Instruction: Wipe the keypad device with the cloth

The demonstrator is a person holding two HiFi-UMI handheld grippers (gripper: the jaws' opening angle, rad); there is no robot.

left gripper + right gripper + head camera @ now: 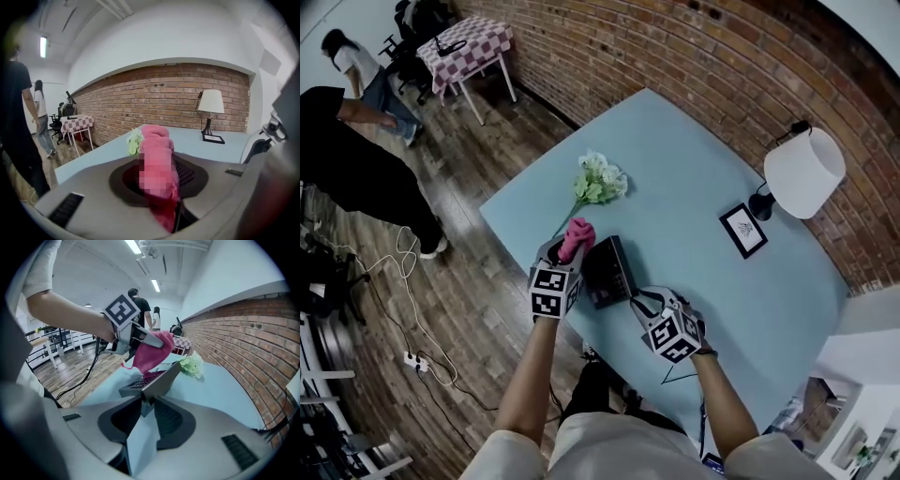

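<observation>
The light blue table [703,291] fills the middle of the head view, set cornerwise beside the brick wall [675,56]. On the upper left part of the top lies a bunch of white and green flowers [600,180], flat on the surface, stems running down and left. Over at the right, a lamp [802,173] with a white shade stands close to the wall, and a small black picture frame [742,230] sits just beside its dark base. Down by the lower left edge is the dark keypad device [607,270], tipped up at an angle rather than lying flat.
</observation>
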